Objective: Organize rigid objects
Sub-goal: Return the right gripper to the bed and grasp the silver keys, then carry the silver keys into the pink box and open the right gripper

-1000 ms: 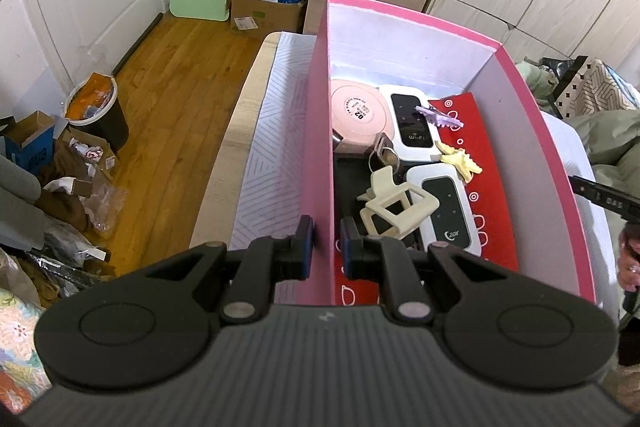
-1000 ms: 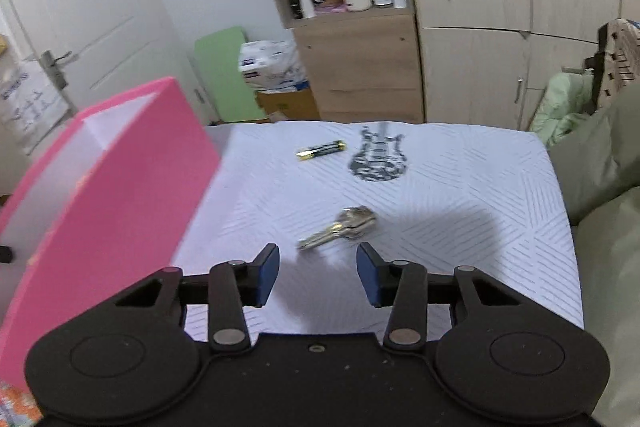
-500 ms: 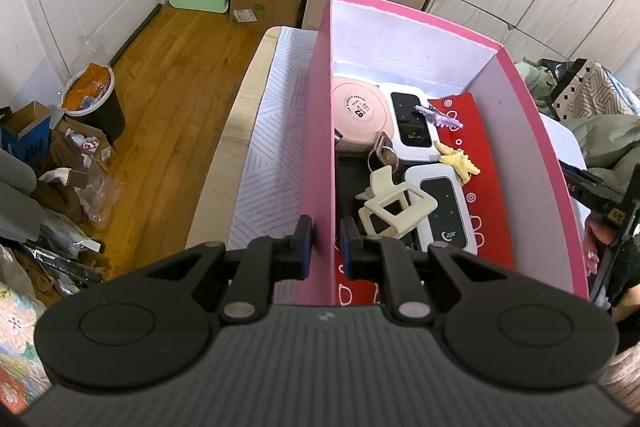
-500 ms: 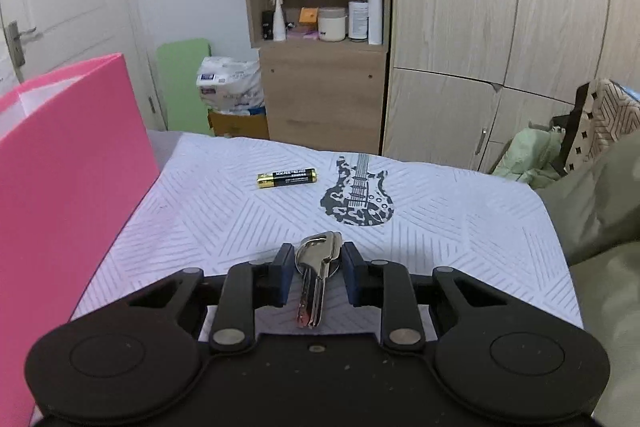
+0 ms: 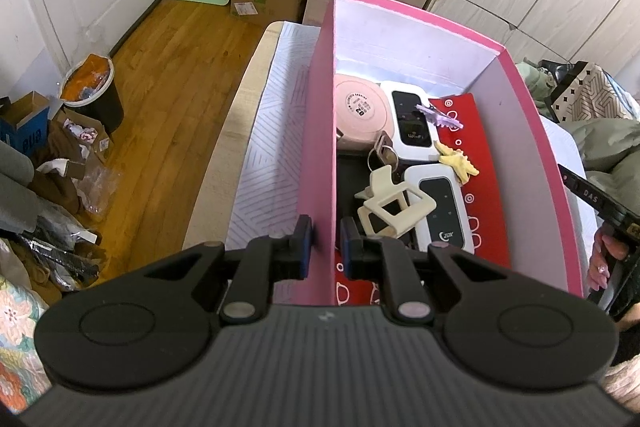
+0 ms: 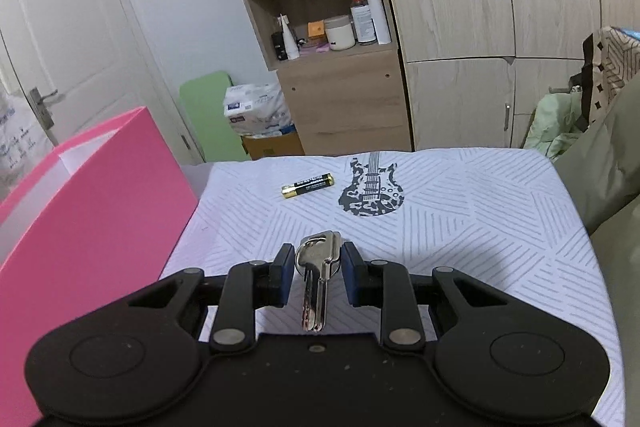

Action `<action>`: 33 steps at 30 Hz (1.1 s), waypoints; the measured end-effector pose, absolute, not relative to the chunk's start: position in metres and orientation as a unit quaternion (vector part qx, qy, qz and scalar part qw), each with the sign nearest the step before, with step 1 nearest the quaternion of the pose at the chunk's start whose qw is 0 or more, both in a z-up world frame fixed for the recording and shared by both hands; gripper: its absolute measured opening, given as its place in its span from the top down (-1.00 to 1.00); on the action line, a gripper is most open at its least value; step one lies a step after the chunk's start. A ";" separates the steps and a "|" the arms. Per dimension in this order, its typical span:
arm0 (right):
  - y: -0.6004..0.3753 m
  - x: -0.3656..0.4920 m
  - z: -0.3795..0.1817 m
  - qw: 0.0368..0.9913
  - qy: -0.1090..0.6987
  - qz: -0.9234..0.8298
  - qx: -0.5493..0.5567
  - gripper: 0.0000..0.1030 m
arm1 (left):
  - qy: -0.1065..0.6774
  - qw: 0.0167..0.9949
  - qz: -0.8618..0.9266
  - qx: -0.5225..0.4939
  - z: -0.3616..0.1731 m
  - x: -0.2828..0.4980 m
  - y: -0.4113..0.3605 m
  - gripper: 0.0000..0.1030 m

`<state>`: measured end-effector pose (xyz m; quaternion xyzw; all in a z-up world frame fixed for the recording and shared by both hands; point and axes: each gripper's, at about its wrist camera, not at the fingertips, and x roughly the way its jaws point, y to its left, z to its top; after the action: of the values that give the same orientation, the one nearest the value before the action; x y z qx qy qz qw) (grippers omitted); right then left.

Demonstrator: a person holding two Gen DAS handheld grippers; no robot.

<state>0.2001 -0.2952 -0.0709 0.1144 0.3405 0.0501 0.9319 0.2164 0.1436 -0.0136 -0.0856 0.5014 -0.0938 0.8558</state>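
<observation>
A white cloth with grey stripes (image 6: 460,227) and a printed guitar covers the table, in a room with a wooden floor (image 5: 160,67), a white door (image 6: 60,39) and pale wood cupboards (image 6: 500,27). A battery (image 6: 307,185) lies near the table's far edge, just left of the guitar print. The pink box (image 5: 532,147) stands at the table's left side, holding two white routers, a pink disc and hair clips. The left tongs (image 5: 323,247) pinch the box's left wall near its near corner. The right tongs (image 6: 318,273), raised over the cloth, pinch the keys (image 6: 318,267) by their heads, blades pointing back toward the camera.
</observation>
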 end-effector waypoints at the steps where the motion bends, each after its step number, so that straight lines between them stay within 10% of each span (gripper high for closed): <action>1: -0.294 0.199 -0.070 0.933 0.338 0.049 0.111 0.43 | 0.502 0.855 -0.094 -0.084 -0.013 0.216 0.143 0.75; 21: -0.232 0.146 0.040 0.905 0.306 0.264 0.135 0.42 | 0.508 0.853 -0.090 -0.078 -0.012 0.217 0.139 0.75; 33: -0.146 0.165 0.031 0.823 0.421 0.379 0.036 0.42 | 0.508 0.853 -0.089 -0.078 -0.012 0.215 0.140 0.75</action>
<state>0.1646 -0.1462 0.0308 0.0359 0.4212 0.3788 0.8233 0.2147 0.1399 -0.0123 -0.0784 0.5083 -0.0886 0.8530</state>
